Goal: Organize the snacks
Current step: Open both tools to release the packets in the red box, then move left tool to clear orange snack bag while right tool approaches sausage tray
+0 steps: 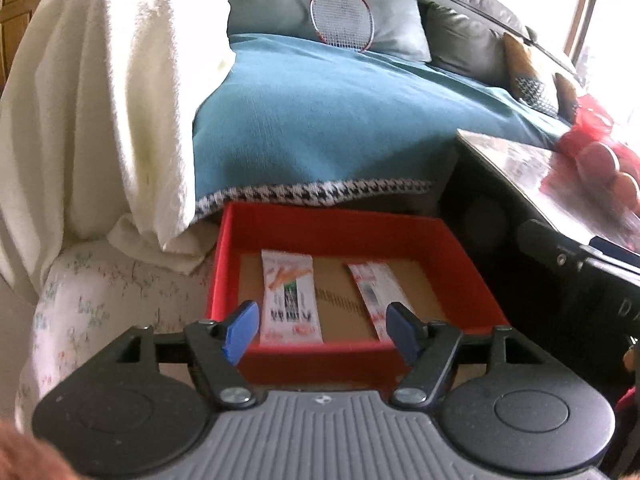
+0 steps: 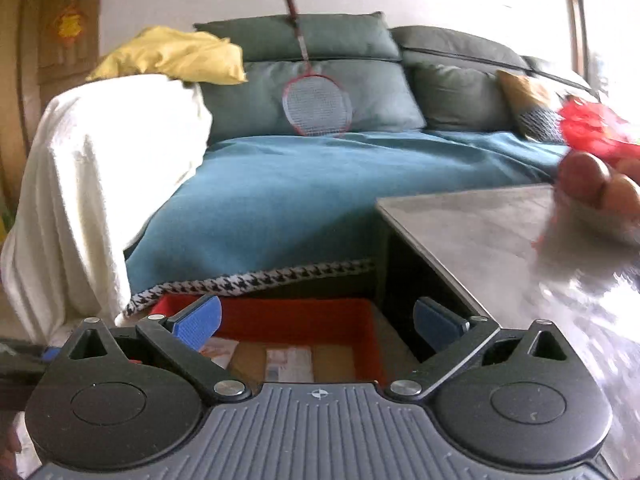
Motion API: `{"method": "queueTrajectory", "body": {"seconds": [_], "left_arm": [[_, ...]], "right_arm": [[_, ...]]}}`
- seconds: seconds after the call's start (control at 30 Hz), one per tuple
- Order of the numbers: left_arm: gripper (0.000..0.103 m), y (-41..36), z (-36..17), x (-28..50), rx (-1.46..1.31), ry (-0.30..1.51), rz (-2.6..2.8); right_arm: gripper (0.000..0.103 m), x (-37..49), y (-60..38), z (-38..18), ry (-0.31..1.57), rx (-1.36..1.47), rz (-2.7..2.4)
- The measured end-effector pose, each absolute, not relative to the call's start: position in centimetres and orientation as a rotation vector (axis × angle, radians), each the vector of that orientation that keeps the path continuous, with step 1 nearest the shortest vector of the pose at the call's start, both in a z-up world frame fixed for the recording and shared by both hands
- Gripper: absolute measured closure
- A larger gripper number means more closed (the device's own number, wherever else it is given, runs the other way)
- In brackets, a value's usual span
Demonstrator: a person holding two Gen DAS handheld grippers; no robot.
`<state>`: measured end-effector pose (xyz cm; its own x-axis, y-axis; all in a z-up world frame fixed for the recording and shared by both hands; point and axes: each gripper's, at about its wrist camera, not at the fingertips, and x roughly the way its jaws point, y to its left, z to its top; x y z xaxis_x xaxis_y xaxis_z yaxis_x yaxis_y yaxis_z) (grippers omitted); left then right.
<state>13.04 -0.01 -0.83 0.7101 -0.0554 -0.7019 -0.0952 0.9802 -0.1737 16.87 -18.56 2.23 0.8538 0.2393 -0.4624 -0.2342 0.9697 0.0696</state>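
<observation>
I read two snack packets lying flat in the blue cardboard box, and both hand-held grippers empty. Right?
Not quite: the shallow cardboard box is red, not blue, as the left wrist view shows. Two white snack packets lie flat in it, and the left hand-held gripper and right hand-held gripper are empty.

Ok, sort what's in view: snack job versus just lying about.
Job:
red box
left snack packet
right snack packet
red bag of snacks on the table

Lying about:
badminton racket
teal blanket
white throw
yellow cloth
</observation>
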Motion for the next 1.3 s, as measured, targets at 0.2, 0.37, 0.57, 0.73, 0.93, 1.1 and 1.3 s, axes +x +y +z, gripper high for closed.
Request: {"method": "queueTrajectory", "body": {"seconds": [0.2,0.37,0.57,0.73,0.93,1.1,1.3], "left_arm": [[0.038,-1.7,-2.6,9.4,-0.170,0.862,-0.023],[0.038,-3.1,-4.6,6.8,-0.177,0.949,-0.073],[0.038,-3.9,-6.5,5.5,-0.171,1.028,-0.075],[0.038,-4.1,-8.1,5.6,-0.174,1.089,-0.064],[0.031,-4.3,-8.9,6.1,-0.172,1.094,-0.063],[0.040,-5.1,-9.3,6.0,-0.130,1.098,-0.053],[0.061,-5.1,-8.4,5.7,-0.138,1.073,-0.092]], "right_arm": [[0.000,15.9,-21.0,0.5,0.635,0.109,0.242],[0.000,13.9,-21.6,0.1,0.663,0.109,0.239],[0.000,11.5,-22.7,-0.9,0.723,0.108,0.220],[0.000,11.2,-24.8,-1.7,0.758,0.135,0.162],[0.000,10.8,-26.6,-3.1,0.821,0.151,0.099],[0.000,10.3,-27.6,-5.9,0.952,0.134,0.028],[0.000,10.7,-28.4,-8.0,1.033,0.106,-0.050]]}}
